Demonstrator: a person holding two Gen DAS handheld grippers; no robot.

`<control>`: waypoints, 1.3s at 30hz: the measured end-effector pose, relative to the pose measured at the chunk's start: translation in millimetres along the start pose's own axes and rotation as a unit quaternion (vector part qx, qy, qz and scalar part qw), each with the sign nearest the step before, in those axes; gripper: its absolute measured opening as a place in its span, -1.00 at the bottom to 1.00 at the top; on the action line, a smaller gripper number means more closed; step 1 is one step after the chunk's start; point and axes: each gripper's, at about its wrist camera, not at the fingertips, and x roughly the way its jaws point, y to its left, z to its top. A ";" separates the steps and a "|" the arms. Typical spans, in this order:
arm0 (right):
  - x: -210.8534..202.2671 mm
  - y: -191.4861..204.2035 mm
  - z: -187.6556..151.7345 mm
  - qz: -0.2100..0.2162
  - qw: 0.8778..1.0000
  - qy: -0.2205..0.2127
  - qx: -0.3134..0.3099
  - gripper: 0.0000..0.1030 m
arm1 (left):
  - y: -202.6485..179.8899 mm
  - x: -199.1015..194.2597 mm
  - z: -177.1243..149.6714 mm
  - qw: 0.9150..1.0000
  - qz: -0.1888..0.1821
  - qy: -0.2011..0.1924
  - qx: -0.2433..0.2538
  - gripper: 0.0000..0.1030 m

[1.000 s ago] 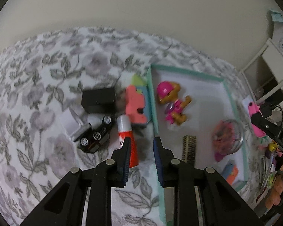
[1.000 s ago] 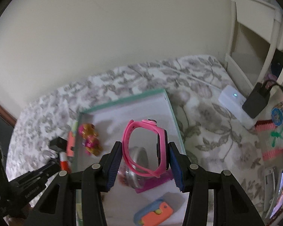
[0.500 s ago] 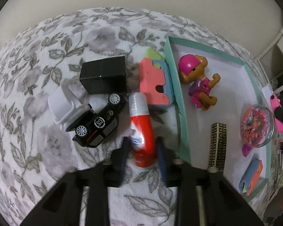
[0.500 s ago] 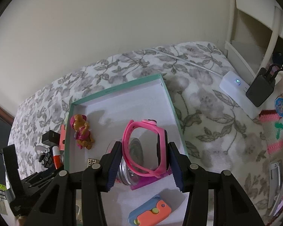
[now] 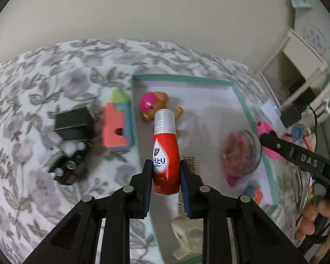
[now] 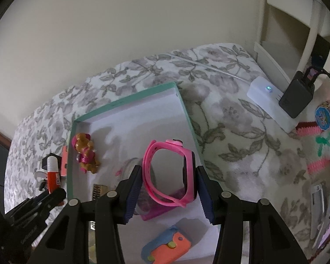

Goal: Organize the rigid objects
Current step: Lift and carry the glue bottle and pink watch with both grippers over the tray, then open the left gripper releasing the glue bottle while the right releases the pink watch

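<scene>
Mid-carry: left tongs (image 5: 166, 173) clamp the bottle (image 5: 165, 154) over the tray's (image 5: 182, 78) near edge; right tongs (image 6: 168, 189) grip the watch (image 6: 170, 171) above it. Next, I judge, each must lower onto bare tray floor ahead, then release.

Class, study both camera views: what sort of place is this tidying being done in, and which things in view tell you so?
Most likely a bedroom at home. The work surface is a soft floral bedspread against a plain wall, white shelving stands beside it, and a toy figure lies in a teal tray.
</scene>
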 end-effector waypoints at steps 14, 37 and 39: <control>20.8 0.5 -7.5 -0.039 0.998 0.038 -0.016 0.04 | -7.6 17.3 -6.3 0.999 0.000 0.040 0.000 -0.38; -49.9 30.6 15.1 -0.061 0.995 -0.057 -0.054 0.31 | 8.9 -44.8 20.2 0.999 0.011 -0.024 -0.041 0.47; -48.7 34.5 14.2 -0.062 0.995 -0.059 -0.059 0.41 | 14.5 -51.4 21.5 0.998 0.026 -0.040 -0.049 0.65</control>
